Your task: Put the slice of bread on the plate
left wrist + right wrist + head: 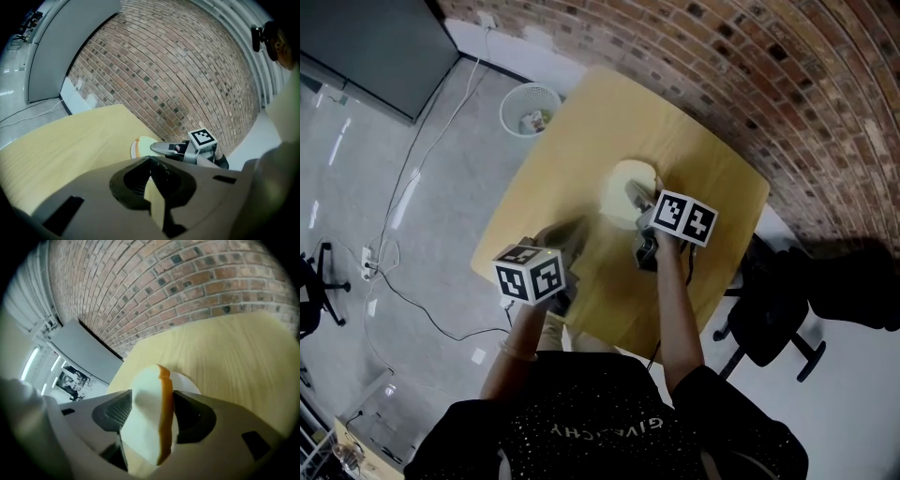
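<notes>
**At the middle of the table: bread slice on edge between wide-set jaws**

About the middle of the yellow wooden table (581, 122), a little toward the edge that runs along the brick wall (750, 84), lies the pale round plate (623, 183). The right gripper (152, 394) reaches down over it. Its jaws stand wide apart, one on each side of the slice of bread (147, 423), and they do not squeeze it. The slice stands on edge between them, its white face to the left and its orange-brown crust running down the right side. The white rim of the plate shows just behind it. No view shows whether the bottom of the slice rests on the plate.

The left gripper (150, 161) hangs over the table nearer the person, toward the left-hand edge and short of the plate. Its fingertips meet and there is nothing between them. Its own view looks across the bare wood to the right gripper's marker cube (203, 137).

On the floor beyond the table's far corner stands a white wastebasket (530, 108). A black chair (769, 323) stands off the right-hand edge.
</notes>
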Available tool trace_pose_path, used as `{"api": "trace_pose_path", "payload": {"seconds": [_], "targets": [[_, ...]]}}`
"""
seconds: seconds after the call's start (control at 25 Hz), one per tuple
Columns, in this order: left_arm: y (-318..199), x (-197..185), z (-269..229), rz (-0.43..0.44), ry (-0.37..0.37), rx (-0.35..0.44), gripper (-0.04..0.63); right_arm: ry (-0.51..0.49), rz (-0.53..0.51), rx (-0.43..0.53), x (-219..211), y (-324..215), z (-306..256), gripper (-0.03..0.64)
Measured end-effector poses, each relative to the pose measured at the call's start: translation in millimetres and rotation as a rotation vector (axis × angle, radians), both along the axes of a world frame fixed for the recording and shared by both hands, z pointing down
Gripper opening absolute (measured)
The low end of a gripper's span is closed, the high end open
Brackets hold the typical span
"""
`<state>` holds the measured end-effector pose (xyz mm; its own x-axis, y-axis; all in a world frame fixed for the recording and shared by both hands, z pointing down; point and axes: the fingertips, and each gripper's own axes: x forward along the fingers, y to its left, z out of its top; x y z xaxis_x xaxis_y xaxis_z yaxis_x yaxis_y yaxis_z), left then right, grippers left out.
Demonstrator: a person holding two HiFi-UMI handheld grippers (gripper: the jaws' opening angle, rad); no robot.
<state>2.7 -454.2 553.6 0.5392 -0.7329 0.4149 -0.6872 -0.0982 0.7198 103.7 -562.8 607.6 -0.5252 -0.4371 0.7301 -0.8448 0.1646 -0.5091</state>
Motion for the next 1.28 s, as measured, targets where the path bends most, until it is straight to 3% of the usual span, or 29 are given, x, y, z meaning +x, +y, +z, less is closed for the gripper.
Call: {"api": "trace_pose_path", "payload": {"seconds": [0.16,0.28,0.44,0.6,0.64,0.72,0.76,0.92,1.04,1.28], "targets": [[4,-2,0,0.011,-0.011,0.004,0.011,0.210,-0.021,0.093,18,1,-5,0.281],[5,-3,-2,0.019,-0.016,0.012,0.011,0.226,0.013,0.104,30,4,-13,0.282],[6,1,-9,0.032,-0.008,0.028,0.011,0.059,0.115,0.096,36,18,-31,0.281],[7,8,-21,0.044,0.003,0.059,0.011,-0.249,0.134,0.095,20,41,-60,0.276],[7,11,-25,0.049,0.006,0.069,0.011,-0.332,0.158,0.096,18,45,-68,0.237],[9,16,-30,0.063,0.007,0.084,0.011,-0.488,0.234,0.106,19,53,-84,0.046],[10,19,-32,0.070,0.005,0.089,0.011,-0.559,0.263,0.113,20,57,-92,0.016],[12,28,-42,0.087,0.013,0.104,0.011,-0.784,0.301,0.140,18,73,-121,0.014],[14,34,-46,0.099,0.017,0.112,0.011,-0.844,0.325,0.164,20,84,-133,0.014],[22,44,-58,0.126,0.011,0.125,0.011,-0.773,0.340,0.205,26,111,-144,0.012]]}}
